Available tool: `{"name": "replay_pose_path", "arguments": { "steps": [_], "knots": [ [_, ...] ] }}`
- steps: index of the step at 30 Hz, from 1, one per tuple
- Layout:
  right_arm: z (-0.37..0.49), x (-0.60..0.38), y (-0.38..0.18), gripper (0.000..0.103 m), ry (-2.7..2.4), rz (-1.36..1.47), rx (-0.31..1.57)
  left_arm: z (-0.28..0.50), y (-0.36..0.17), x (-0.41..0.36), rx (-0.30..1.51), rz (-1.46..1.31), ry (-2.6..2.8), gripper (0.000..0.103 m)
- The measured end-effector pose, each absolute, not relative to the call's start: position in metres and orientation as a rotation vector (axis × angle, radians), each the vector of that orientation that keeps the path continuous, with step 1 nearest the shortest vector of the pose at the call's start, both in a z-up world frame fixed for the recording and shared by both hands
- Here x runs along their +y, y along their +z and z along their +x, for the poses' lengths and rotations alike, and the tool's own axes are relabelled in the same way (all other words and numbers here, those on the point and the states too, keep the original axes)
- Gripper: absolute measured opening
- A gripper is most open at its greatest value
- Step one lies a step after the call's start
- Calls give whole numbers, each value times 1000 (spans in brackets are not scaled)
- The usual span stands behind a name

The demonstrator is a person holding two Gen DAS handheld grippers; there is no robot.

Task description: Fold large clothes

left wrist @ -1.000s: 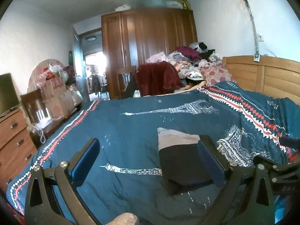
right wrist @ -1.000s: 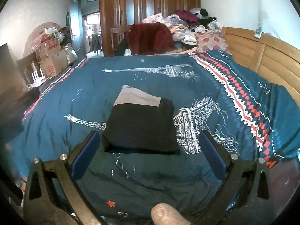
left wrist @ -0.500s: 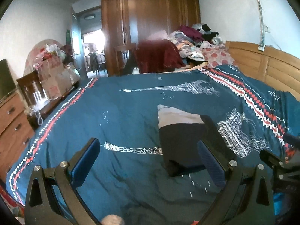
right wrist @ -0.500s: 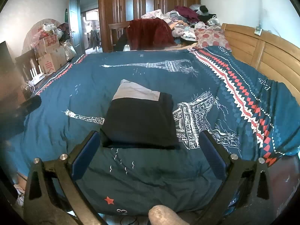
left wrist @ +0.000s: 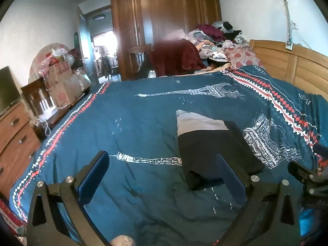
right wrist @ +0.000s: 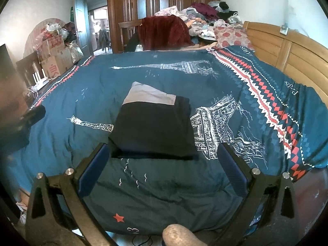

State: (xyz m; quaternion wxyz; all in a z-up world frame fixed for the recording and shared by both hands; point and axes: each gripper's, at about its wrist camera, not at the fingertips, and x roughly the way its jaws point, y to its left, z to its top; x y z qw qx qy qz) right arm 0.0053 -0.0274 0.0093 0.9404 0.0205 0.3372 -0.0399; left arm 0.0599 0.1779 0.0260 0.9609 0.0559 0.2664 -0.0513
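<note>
Garment [right wrist: 153, 127], one, folded on one bedspread [right wrist: 143, 73]; left gripper [left wrist: 164, 174] and right gripper [right wrist: 164, 164] both gape, empty

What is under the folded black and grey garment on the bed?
The folded garment lies flat on the blue Eiffel-Tower-print bedspread, partly covering the white tower drawings on either side. Whatever else lies beneath is hidden. Both open tongs are apart from it.

The folded garment's [left wrist: 213, 149] near edge hides behind a blue pad [left wrist: 231, 176]; the headboard [right wrist: 287, 51] runs off-frame.
</note>
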Motion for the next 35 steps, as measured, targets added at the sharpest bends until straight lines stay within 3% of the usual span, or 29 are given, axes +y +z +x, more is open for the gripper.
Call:
{"name": "replay_pose_path", "arguments": {
  "steps": [35],
  "knots": [
    [26, -35, 0, 103, -98, 49, 722, 59, 10, 168, 570, 119, -136, 103]
  ]
}}
